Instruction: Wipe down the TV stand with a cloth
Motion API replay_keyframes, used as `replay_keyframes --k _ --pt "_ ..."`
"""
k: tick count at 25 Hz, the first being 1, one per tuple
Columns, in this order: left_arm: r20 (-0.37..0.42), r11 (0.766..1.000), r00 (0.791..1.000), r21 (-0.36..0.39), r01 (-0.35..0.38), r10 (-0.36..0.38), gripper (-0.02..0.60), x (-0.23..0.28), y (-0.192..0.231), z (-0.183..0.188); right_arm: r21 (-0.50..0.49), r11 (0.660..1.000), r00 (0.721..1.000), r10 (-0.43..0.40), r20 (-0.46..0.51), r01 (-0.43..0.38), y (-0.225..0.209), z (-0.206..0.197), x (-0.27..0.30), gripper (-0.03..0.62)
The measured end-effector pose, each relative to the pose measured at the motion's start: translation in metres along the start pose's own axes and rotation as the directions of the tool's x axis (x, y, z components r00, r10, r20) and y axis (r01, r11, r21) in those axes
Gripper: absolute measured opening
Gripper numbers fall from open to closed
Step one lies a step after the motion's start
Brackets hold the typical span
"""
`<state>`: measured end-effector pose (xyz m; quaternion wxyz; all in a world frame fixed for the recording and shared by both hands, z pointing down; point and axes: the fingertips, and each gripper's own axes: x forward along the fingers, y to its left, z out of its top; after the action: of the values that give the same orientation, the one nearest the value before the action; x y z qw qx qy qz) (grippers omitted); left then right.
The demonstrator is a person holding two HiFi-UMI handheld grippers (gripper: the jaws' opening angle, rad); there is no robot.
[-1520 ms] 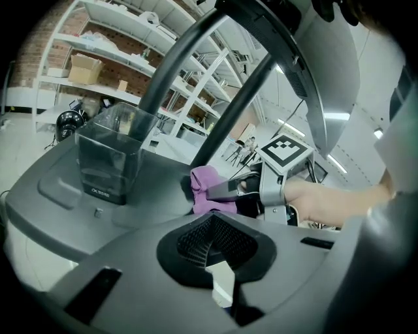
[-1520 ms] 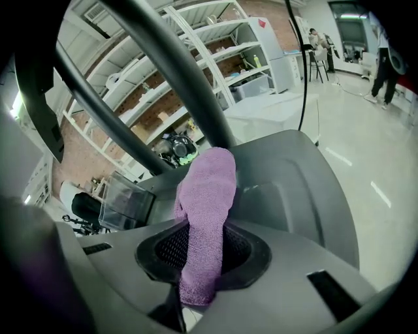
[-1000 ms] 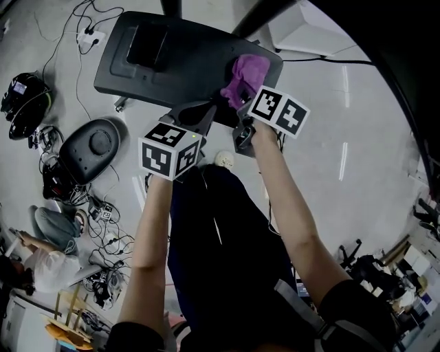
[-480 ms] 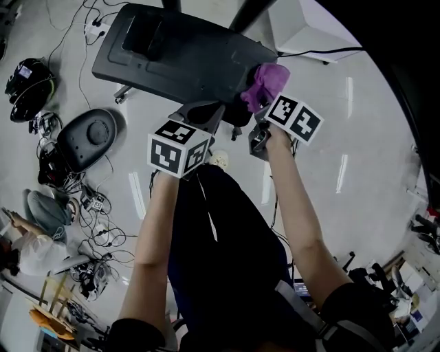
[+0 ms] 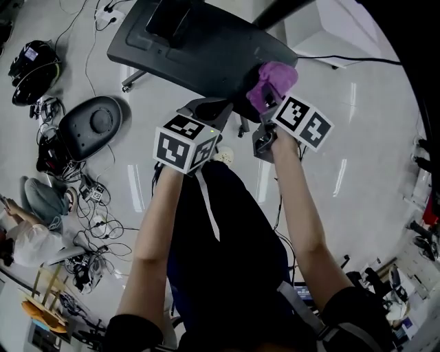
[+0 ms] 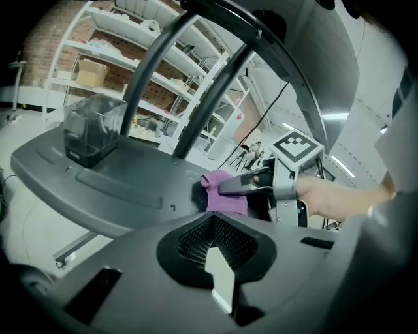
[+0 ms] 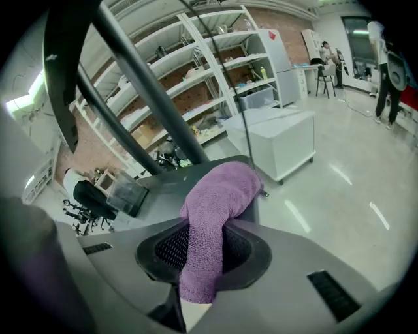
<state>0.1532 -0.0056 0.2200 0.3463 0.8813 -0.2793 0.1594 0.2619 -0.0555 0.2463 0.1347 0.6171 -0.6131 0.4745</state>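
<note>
The biggest thing in my head view is the one TV stand (image 5: 199,48), a dark grey platform slanting across the top centre of the frame. Two dark poles (image 6: 196,98) rise from it, crossing the upper middle of the left gripper view. In the right gripper view, one white cabinet (image 7: 274,140) sits on the pale floor right of centre, behind the stand. At the left edge of the head view I count one round grey base (image 5: 93,130) on the floor, with loose cables around it.

I have two grippers in the middle of the head view, side by side at the stand's near edge. The left gripper (image 5: 206,113) has its jaws closed together with nothing between them, and its tip overlaps the stand's near edge; I cannot tell whether it touches. The right gripper (image 5: 265,103) is clamped on the cloth, and its own view shows the fabric pinched between the two jaws.

One black box (image 5: 168,17) stands on the far part of the platform, at the top of the frame.

The single purple cloth (image 5: 269,82) bunches out ahead of the right jaws and lies against the stand's right end, upper right of centre.
</note>
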Motion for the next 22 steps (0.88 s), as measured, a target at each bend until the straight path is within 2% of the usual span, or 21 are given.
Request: replay_keyframes --k 4,8,15,22 --pt "0.015 0.999 0.999 -0.025 -0.029 0.03 0.005 -0.036 0.037 0.004 -0.049 0.995 0.997 0.081 -0.017 -0.081 0.066 -0.013 0.008 0.095" --pt "0.018 0.997 0.997 -0.035 -0.072 0.072 0.005 -0.08 0.08 0.004 -0.065 0.987 0.987 0.144 -0.071 -0.149 0.135 -0.044 0.025 0.096" --pt "0.028 0.991 0.992 -0.051 -0.123 0.124 0.005 -0.147 0.156 0.01 -0.094 0.975 0.973 0.186 -0.135 -0.199 0.234 -0.089 0.062 0.096" --pt "0.026 0.984 0.986 -0.06 -0.165 0.167 0.005 -0.191 0.222 0.016 -0.103 0.967 0.965 0.217 -0.144 -0.233 0.308 -0.106 0.103 0.096"
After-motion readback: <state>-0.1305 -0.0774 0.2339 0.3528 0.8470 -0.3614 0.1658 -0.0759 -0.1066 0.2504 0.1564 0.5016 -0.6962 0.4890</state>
